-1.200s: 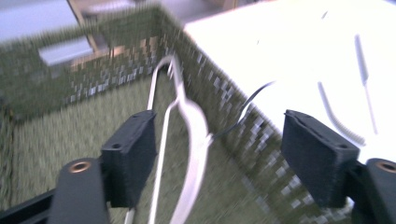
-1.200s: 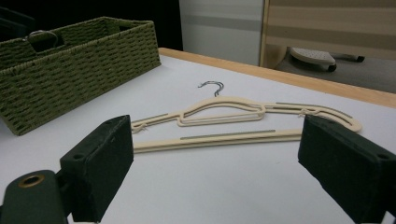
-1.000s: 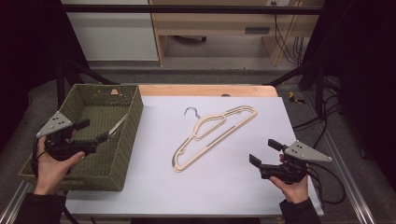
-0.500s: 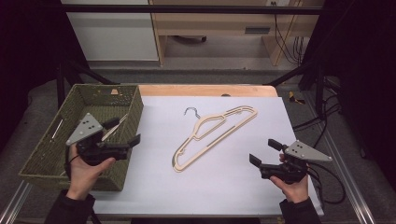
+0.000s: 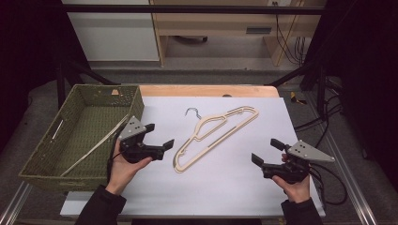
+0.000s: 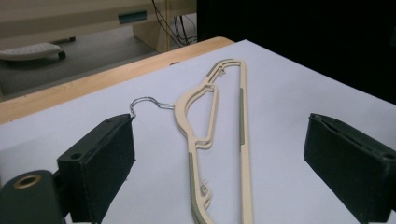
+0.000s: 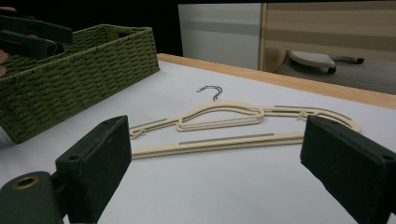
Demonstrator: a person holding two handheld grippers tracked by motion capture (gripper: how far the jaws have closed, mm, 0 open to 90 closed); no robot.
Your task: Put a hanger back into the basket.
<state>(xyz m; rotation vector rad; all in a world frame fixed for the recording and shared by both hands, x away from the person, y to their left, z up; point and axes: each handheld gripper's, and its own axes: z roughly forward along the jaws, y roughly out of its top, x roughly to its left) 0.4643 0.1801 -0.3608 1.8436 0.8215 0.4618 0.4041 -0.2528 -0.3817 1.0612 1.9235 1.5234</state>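
Now at approach step: left gripper just beside lower end of cream plastic clothes hangers w/ metal hooks, not touching yet. Fingers wide apart, nothing between them. Seen thru left gripper view: hangers lying dead ahead between the two black fingers, stacked flat on white-covered desk, wire hook toward far wooden edge. Looks like two hangers nested (two hooks in right gripper view), though can't be sure of count.

Right gripper low near front right of desk, well apart from hangers, fingers also spread, empty. Held idle by look of it.

Green woven basket at left of desk, w/ a pale thin rod or similar lying slantwise inside; can't tell exactly what it is.

Judgement: grasp not begun; likely aim = pick hanger, prob. move to basket. Next move calls for: lower left gripper, straddle one thin arm of top hanger near its end, close fingers. Needs care: hangers flat on desk, so one finger must slip under or pinch from sides; risk of grabbing both at once, since nested. Right gripper maybe needed to pin lower hanger.
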